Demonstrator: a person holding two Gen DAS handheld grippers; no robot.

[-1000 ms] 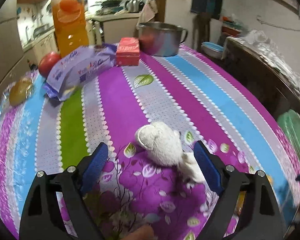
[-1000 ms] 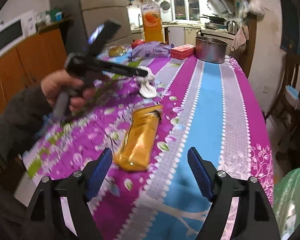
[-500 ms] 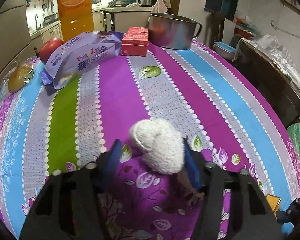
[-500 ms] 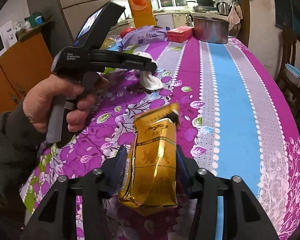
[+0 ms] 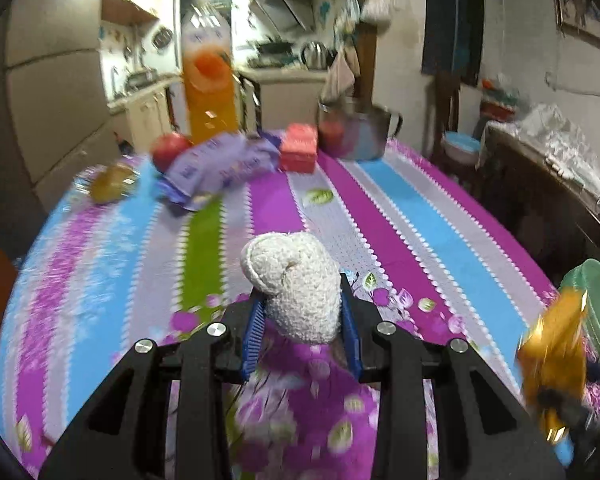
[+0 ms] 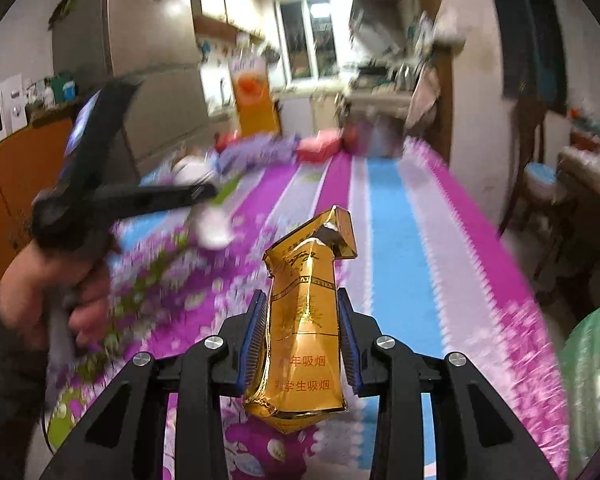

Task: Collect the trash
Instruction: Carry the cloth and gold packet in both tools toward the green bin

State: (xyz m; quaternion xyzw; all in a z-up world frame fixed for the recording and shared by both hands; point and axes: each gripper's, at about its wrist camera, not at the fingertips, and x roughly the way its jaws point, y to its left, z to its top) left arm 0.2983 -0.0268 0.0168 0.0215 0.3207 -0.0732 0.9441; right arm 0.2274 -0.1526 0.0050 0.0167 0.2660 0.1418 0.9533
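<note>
A crumpled white tissue wad (image 5: 296,284) sits between the blue pads of my left gripper (image 5: 302,312); the jaws are still closing and the pads press on it, lifted off the striped tablecloth (image 5: 400,216). My right gripper (image 6: 302,332) grips a crushed gold cigarette pack (image 6: 304,320), jaws still closing, raised above the cloth. In the left wrist view the gold pack (image 5: 552,360) shows blurred at the right edge. In the right wrist view the left gripper (image 6: 204,194) appears at the left, held by a hand (image 6: 48,280).
At the table's far end stand an orange juice bottle (image 5: 208,92), a red apple (image 5: 170,148), a purple snack bag (image 5: 220,168), a red box (image 5: 298,152) and a steel pot (image 5: 356,132). A green bag (image 6: 596,380) hangs off the right edge.
Both grippers went from wide open to pressing on their items, the left on the tissue wad, the right on the gold pack, and both lifted them off the cloth.
</note>
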